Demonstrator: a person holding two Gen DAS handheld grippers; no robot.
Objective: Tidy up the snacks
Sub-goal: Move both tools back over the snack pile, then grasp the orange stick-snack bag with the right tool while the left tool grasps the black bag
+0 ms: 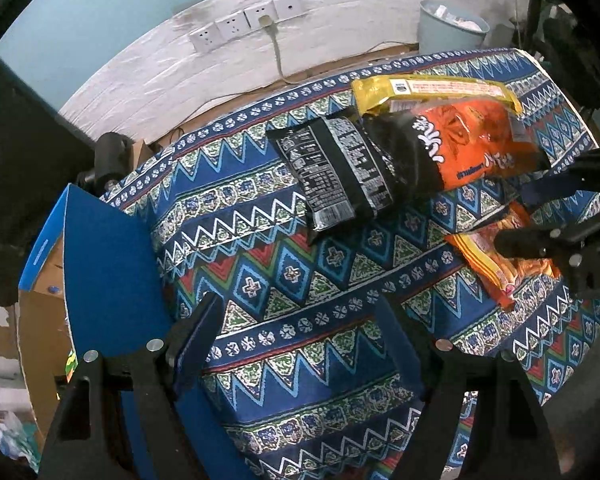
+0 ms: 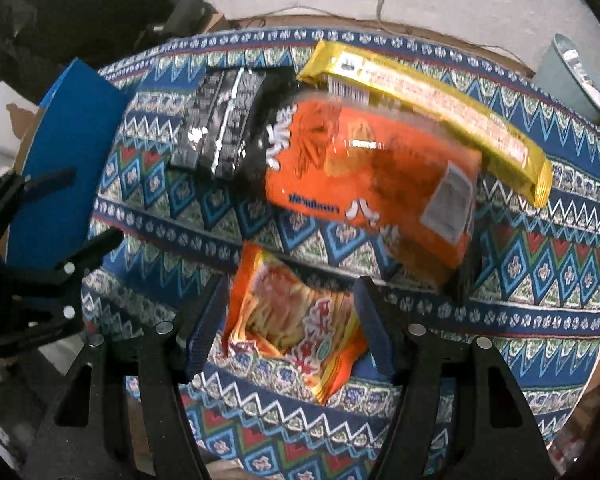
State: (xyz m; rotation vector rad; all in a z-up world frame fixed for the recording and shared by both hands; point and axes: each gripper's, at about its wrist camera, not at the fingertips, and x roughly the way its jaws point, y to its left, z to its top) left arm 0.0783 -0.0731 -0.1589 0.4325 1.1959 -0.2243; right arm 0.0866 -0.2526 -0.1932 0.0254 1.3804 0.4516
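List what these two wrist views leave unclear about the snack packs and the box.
- Blue box: contents unseen, left wrist view; its raised flap covers them.
- Yellow pack: lower part hidden under the orange bag.
- Orange bag print: smeared by blur, right wrist view.
- Small orange packet: whether the right gripper touches it is unclear.

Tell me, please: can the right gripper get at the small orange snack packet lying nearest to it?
Probably yes. The right gripper is open, with the small orange snack packet lying between its fingers on the patterned cloth. Nothing covers the packet; the large orange bag lies just beyond it.
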